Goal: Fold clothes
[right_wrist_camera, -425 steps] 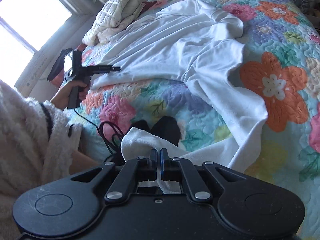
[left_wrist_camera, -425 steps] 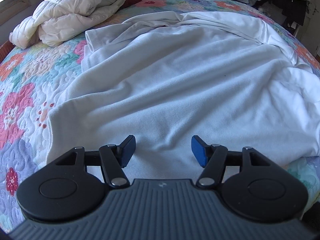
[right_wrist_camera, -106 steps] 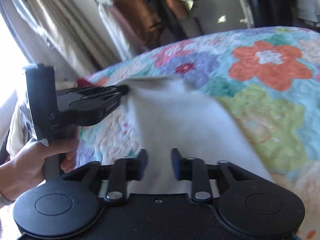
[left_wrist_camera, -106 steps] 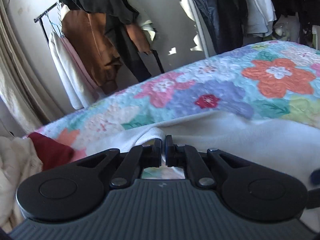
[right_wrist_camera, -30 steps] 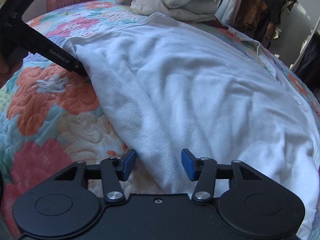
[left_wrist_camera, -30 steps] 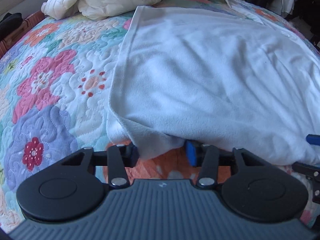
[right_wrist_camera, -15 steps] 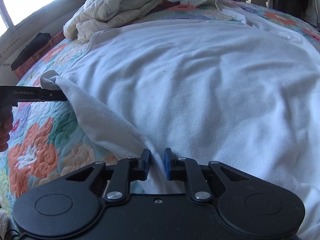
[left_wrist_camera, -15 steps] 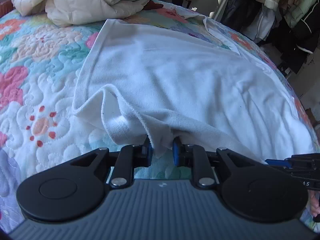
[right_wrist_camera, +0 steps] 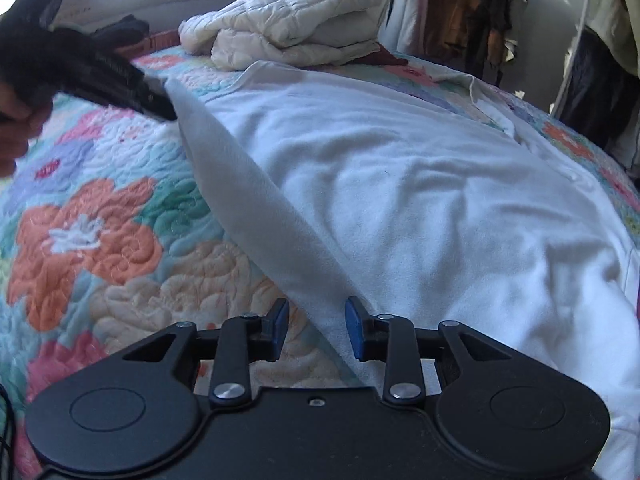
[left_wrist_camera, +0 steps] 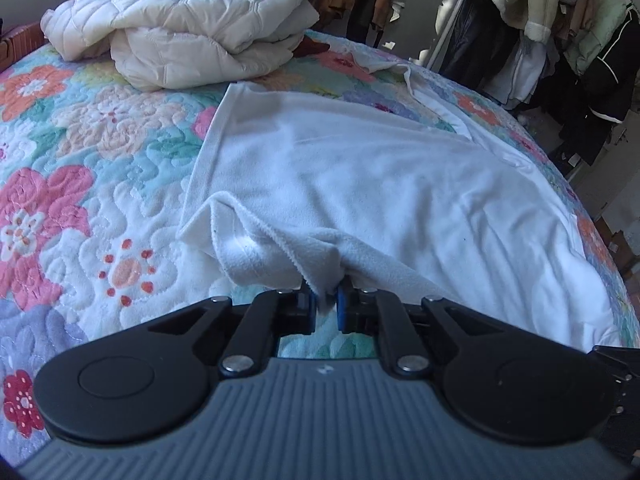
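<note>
A white fleece garment (left_wrist_camera: 400, 200) lies spread over the floral quilt (left_wrist_camera: 80, 160). My left gripper (left_wrist_camera: 325, 300) has its jaws closing, and its pads pinch the garment's near corner, bunched and lifted off the quilt. In the right wrist view the same left gripper (right_wrist_camera: 166, 106) holds that corner up at the upper left, a hand (right_wrist_camera: 16, 128) behind it. From there the garment's (right_wrist_camera: 400, 200) hem runs taut down to my right gripper (right_wrist_camera: 316, 320). Its jaws are opening; the hem passes between the blue pads (right_wrist_camera: 354, 320) without being pressed.
A folded cream quilted jacket (left_wrist_camera: 200, 20) sits at the far end of the bed, with a dark red item beside it. A rack of hanging clothes (left_wrist_camera: 560, 40) stands beyond the bed's right edge. Bare quilt (right_wrist_camera: 80, 240) lies to the left of the garment.
My left gripper closed on the garment's corner and lifted it. My right gripper, pinched on the hem half a second ago, has opened, and the hem now lies loose between its jaws.
</note>
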The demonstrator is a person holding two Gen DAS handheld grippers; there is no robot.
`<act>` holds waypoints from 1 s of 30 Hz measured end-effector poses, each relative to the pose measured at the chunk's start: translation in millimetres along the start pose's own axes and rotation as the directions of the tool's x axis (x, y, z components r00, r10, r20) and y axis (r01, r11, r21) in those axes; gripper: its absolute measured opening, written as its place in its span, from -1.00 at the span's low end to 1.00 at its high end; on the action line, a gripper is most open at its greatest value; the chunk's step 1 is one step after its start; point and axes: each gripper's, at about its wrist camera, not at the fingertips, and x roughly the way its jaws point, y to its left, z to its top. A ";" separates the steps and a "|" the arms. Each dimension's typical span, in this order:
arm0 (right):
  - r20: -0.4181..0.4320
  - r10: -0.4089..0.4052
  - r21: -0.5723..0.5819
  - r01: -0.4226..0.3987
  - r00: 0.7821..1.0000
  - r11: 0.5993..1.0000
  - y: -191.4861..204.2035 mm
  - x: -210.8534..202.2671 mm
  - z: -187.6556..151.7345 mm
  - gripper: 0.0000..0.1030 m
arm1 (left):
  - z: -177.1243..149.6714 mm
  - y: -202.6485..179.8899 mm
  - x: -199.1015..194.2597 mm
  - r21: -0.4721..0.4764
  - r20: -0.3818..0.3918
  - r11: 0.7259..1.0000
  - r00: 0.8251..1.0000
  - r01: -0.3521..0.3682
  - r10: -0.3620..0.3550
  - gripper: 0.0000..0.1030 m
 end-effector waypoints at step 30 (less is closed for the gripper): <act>-0.129 -0.196 0.068 0.206 0.972 0.976 -34.4 -40.7 -66.7 -0.02 | -56.7 44.2 -56.1 -0.151 -0.115 0.958 0.967 -0.242 0.226 0.06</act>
